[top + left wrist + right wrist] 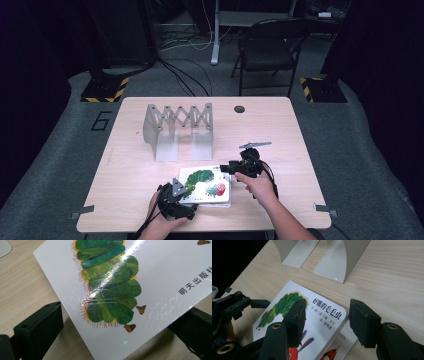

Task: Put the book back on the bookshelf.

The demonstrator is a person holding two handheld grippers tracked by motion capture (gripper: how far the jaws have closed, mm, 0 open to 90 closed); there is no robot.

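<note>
High view: caterpillar book (pixel 206 186) lay near surface (pixel 135 165) edge | left gripper (pixel 176 201) unclenched astride corner | right gripper (pixel 325 320) unclenched astride edge | we judged it stiff, glossy, slippery; grip edges.

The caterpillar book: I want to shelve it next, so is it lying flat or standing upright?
Lying flat: the book rests cover-up on the table.

Black left gripper (pixel 192 192), black right gripper (pixel 223 168), grey triangular plates, trailing cables
</note>
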